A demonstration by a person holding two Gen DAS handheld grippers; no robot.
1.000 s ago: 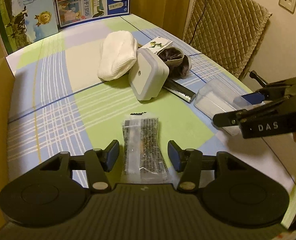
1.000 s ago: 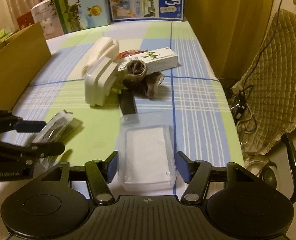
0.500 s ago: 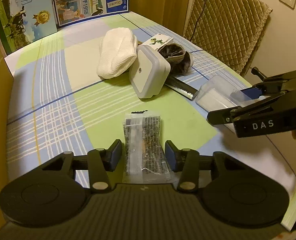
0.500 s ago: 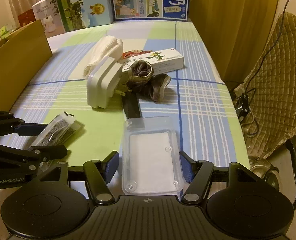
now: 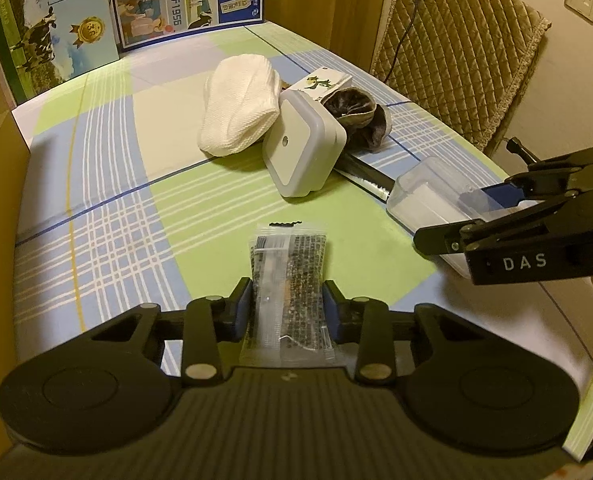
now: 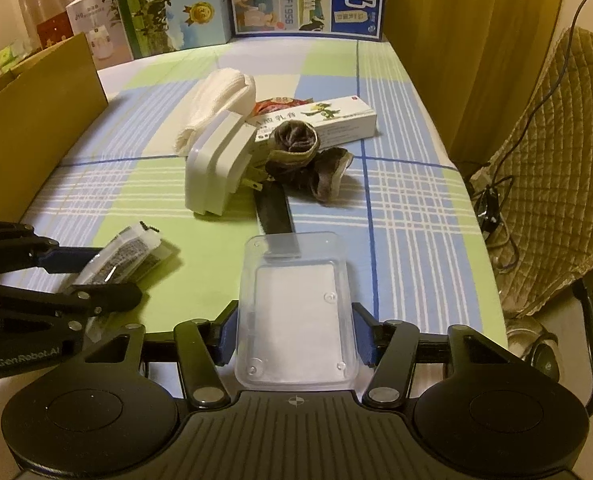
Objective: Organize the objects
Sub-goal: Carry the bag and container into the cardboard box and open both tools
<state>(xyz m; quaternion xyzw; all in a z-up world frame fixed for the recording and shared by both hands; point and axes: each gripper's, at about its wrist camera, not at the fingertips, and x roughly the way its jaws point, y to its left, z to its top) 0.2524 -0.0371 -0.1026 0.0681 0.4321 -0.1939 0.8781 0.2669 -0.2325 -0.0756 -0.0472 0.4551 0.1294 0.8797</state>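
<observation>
Left gripper [image 5: 287, 307]: your jaws have narrowed over the last second and now pinch the clear printed foil sachet [image 5: 286, 280], at 6 o'clock on the checked tablecloth [image 5: 108, 216].
Right gripper [image 6: 295, 334]: closed in on the clear plastic lidded box [image 6: 295, 304]; contact looks made, though glare hides it.
Meaning: both picks secured; lift next.

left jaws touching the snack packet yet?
Touching. The left wrist view shows both blue pads of the left gripper pressed against the edges of the snack packet, no gap either side.
</observation>
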